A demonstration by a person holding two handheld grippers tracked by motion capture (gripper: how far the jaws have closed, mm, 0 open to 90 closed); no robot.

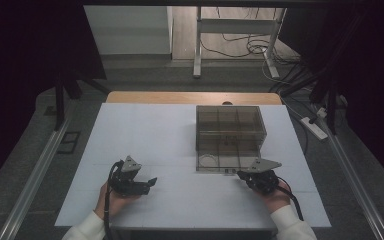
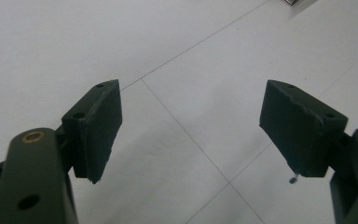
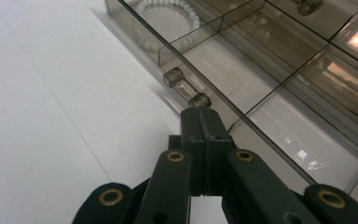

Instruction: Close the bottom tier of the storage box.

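A smoky clear plastic box (image 1: 230, 125) with several compartments stands right of centre on the white table. Its front part (image 3: 242, 60) juts toward me and holds a ring of white beads (image 3: 168, 11) in one compartment. A small clear bar handle (image 3: 186, 88) sticks out from the front wall. My right gripper (image 3: 200, 114) is shut, its tips right at the near end of that handle, with nothing seen between the jaws. In the high view the right gripper (image 1: 241, 174) lies at the box's front right corner. My left gripper (image 1: 150, 182) rests at the near left, open and empty (image 2: 191, 126).
The white table surface (image 1: 145, 135) extends left of the box and behind my left gripper. A wooden edge (image 1: 180, 97) runs along the far side. A power strip (image 1: 314, 127) and cables lie on the floor to the right.
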